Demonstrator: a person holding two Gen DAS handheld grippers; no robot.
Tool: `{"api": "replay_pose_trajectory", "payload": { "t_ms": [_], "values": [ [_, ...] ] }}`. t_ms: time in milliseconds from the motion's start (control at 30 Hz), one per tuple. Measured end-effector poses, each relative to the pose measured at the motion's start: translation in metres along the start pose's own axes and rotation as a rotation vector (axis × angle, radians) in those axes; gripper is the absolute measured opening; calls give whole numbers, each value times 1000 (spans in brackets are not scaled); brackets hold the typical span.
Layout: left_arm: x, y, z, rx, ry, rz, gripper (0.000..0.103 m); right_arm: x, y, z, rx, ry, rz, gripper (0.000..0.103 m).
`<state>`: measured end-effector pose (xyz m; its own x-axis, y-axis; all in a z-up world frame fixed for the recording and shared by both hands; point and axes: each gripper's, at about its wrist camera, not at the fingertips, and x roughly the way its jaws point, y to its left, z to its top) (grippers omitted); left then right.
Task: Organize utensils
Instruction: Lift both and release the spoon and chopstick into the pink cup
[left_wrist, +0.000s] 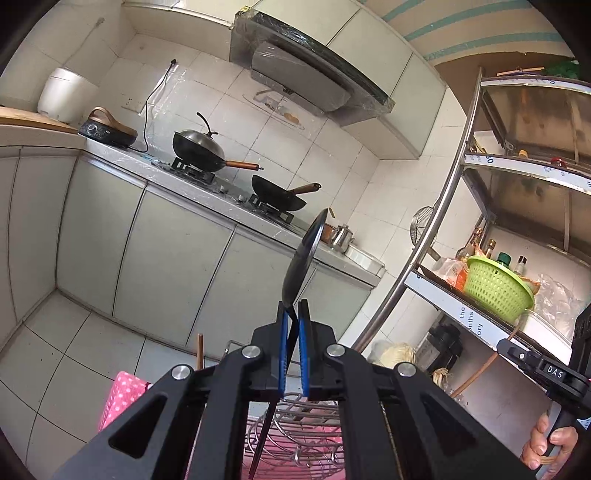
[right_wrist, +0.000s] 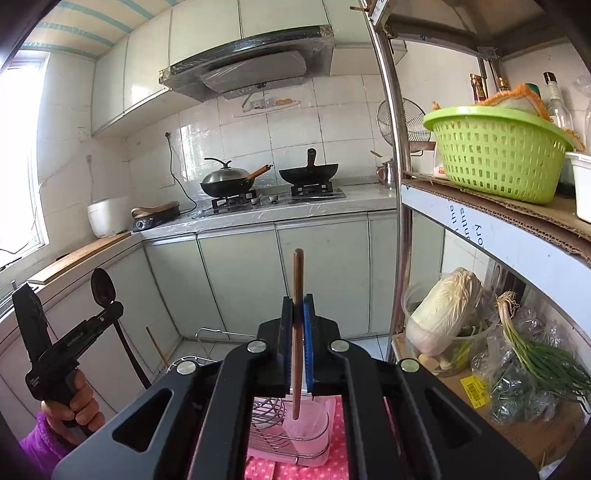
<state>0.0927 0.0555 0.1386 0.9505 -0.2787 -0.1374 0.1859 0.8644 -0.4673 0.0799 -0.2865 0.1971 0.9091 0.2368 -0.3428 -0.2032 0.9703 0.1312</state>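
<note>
My left gripper (left_wrist: 293, 314) is shut on a black ladle (left_wrist: 303, 254), bowl up, with its handle running down below the jaws; it also shows in the right wrist view (right_wrist: 102, 291). My right gripper (right_wrist: 298, 306) is shut on a brown wooden chopstick (right_wrist: 297, 280), held upright, its lower end over a clear plastic cup (right_wrist: 306, 430). A wire utensil rack (left_wrist: 295, 432) stands on a pink dotted cloth (left_wrist: 122, 398) below both grippers; the rack also shows in the right wrist view (right_wrist: 267, 424).
A kitchen counter (right_wrist: 258, 214) with two woks on a gas stove lies ahead. A metal shelf unit (right_wrist: 402, 177) stands at the right with a green basket (right_wrist: 498, 155), cabbage and scallions. Another chopstick (right_wrist: 157, 349) sticks up by the rack.
</note>
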Motion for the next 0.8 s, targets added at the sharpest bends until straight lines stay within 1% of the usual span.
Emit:
{"api": "replay_pose_trajectory", "payload": {
  "t_ms": [200, 400, 633, 800],
  "values": [
    [15, 16, -19, 23, -24, 56, 5, 32, -10, -20, 24, 82, -3, 6],
    [23, 31, -34, 43, -79, 92, 5, 53, -17, -38, 45, 145, -5, 6],
    [30, 51, -58, 2, 8, 88, 5, 69, -25, -55, 80, 223, 8, 6],
    [37, 70, -74, -40, 96, 107, 5, 82, -33, -72, 118, 283, 15, 6]
  ]
}}
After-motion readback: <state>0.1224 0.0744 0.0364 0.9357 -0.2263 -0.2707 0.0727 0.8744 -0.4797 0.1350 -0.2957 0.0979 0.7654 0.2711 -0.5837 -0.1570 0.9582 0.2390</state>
